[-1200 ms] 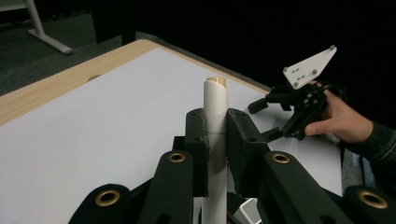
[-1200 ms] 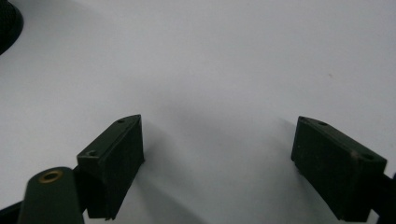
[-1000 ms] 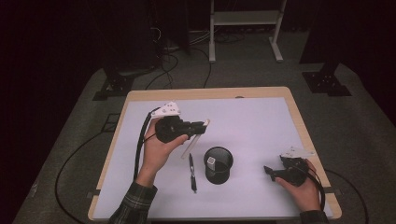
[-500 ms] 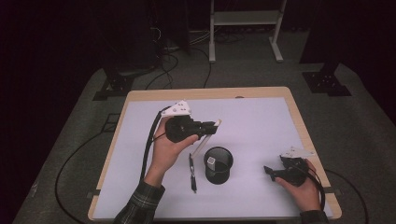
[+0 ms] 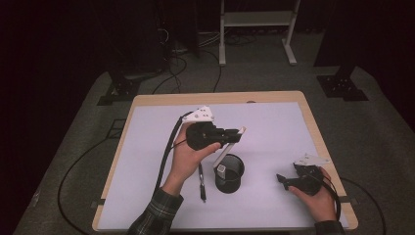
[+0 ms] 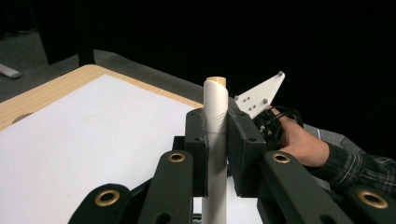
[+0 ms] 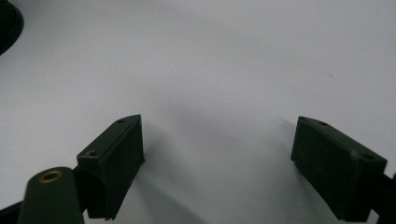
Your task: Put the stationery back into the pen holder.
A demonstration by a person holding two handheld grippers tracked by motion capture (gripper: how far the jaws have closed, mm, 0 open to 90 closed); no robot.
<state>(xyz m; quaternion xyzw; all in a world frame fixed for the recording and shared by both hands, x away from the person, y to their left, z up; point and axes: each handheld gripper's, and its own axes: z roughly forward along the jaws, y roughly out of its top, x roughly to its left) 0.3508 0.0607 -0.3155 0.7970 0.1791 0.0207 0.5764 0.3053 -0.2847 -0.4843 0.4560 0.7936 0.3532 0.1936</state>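
My left gripper [image 5: 236,133] is shut on a white pen [image 5: 221,155], which slants down toward the black mesh cup [image 5: 229,175] in the middle of the white mat. In the left gripper view the white pen [image 6: 215,112] stands upright between the two pads, with a tan tip on top. A black pen [image 5: 201,182] lies on the mat just left of the cup. At the right my right gripper [image 5: 282,179] rests low on the mat, open. Its pads [image 7: 114,158] stand wide apart with only bare mat between them.
The white mat [image 5: 147,147] covers a wooden table [image 5: 215,97]. A cable [image 5: 169,147] trails from the left gripper down the forearm. The cup's dark rim [image 7: 7,21] sits at the top left corner of the right gripper view. The right hand's grey plate [image 6: 259,94] is behind the white pen.
My left hand has carried the white pen to the right, so it now hangs over the cup's left rim. The right hand has stayed in place.
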